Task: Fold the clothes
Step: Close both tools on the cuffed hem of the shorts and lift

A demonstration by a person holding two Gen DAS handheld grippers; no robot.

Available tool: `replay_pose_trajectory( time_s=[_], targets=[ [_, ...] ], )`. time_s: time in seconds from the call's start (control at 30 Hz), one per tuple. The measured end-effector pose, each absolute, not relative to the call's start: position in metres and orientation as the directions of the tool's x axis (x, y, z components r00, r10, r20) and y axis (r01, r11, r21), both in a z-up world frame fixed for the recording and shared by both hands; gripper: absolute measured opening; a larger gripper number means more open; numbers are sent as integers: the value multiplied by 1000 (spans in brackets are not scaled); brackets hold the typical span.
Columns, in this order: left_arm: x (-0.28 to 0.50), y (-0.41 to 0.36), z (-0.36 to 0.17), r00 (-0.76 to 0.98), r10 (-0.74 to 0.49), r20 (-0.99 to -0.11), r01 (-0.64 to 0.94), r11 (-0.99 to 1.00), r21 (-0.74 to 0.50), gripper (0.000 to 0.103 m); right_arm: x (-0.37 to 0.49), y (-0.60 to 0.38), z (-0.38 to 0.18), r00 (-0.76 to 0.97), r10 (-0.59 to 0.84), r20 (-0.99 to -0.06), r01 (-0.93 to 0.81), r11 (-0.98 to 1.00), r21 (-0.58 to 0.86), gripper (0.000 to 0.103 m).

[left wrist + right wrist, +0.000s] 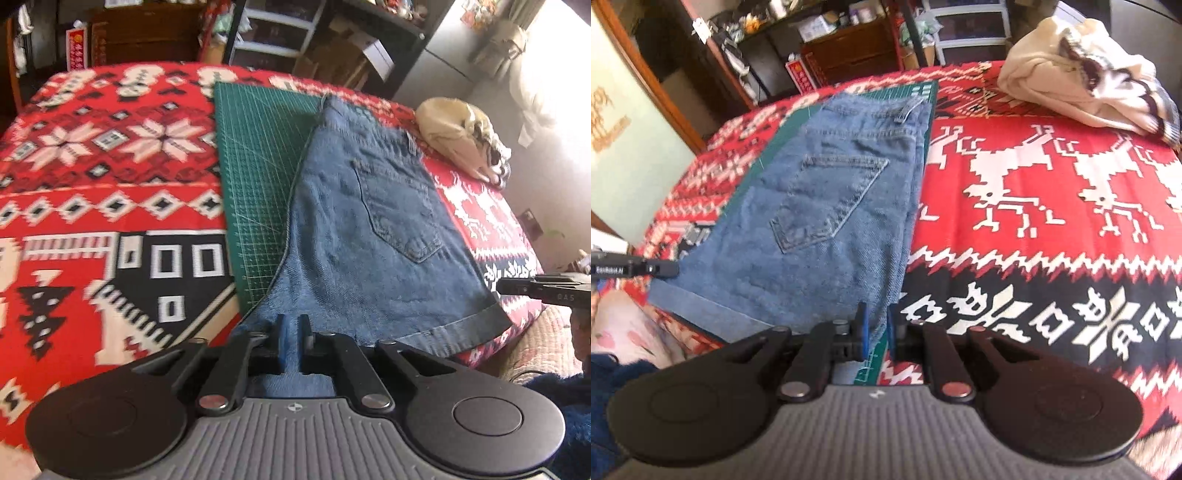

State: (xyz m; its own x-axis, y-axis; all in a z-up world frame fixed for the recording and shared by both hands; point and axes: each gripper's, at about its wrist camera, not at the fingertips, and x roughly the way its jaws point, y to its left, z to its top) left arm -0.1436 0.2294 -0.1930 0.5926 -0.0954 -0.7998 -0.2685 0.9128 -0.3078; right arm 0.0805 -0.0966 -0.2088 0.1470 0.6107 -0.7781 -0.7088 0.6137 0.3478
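Blue denim shorts (pixel 369 229), folded in half lengthwise with one back pocket facing up, lie partly on the dark green gridded cutting mat (pixel 255 166) and partly on the red, white and black patterned blanket (pixel 92 177); a cream knitted sweater (pixel 1082 92) sits bunched on the blanket, well apart from the mat on the far side. Our left gripper (pixel 293 339) has its blue-padded jaws nearly closed, with denim running between them at the near hem corner nearest the mat's exposed side; we judge it pinched, though the contact is partly hidden. Our right gripper (pixel 877 328) stands at the other near corner, jaws narrowly parted with the stacked edge between them; we cannot tell whether it truly bites. With both at the hem end, the scene fits either a cross fold toward the waistband about to be carried or a flattened hem being squared. Either way, we would keep every layer of cloth in each pinch, hold both corners level, and keep the long edges parallel to the mat's grid.
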Motion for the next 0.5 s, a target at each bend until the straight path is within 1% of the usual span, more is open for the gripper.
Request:
replay_pose_trajectory(
  time_s=[0.03, 0.07, 0.1, 0.17, 0.23, 0.33, 0.4, 0.5],
  targets=[
    [-148, 231, -190, 596, -93, -797, -274, 910, -312, 10, 79, -100, -207, 147, 616, -774, -702, 616, 357, 11],
    [-153, 232, -187, 601, -94, -794, -281, 905, -319, 17, 78, -103, -205, 148, 621, -770, -696, 618, 366, 11],
    [-158, 234, -186, 605, -95, -790, -289, 899, -329, 29, 77, -106, -203, 148, 627, -765, -689, 620, 375, 11],
    [-169, 238, -185, 613, -90, -785, -314, 884, -346, 36, 75, -112, -199, 149, 637, -756, -676, 624, 392, 11],
    [-179, 242, -188, 610, -104, -785, -341, 860, -380, 36, 72, -118, -195, 150, 647, -747, -662, 627, 410, 11],
    [-188, 248, -200, 612, -172, -772, -368, 802, -471, 36, 70, -121, -200, 119, 653, -748, -632, 631, 450, 11],
    [-190, 250, -205, 629, -215, -747, -372, 761, -532, 36, 71, -125, -205, 100, 656, -748, -597, 641, 482, 11],
    [-191, 253, -203, 680, -269, -682, -343, 705, -620, 36, 73, -130, -214, 69, 667, -742, -537, 651, 536, 18]
  ],
)
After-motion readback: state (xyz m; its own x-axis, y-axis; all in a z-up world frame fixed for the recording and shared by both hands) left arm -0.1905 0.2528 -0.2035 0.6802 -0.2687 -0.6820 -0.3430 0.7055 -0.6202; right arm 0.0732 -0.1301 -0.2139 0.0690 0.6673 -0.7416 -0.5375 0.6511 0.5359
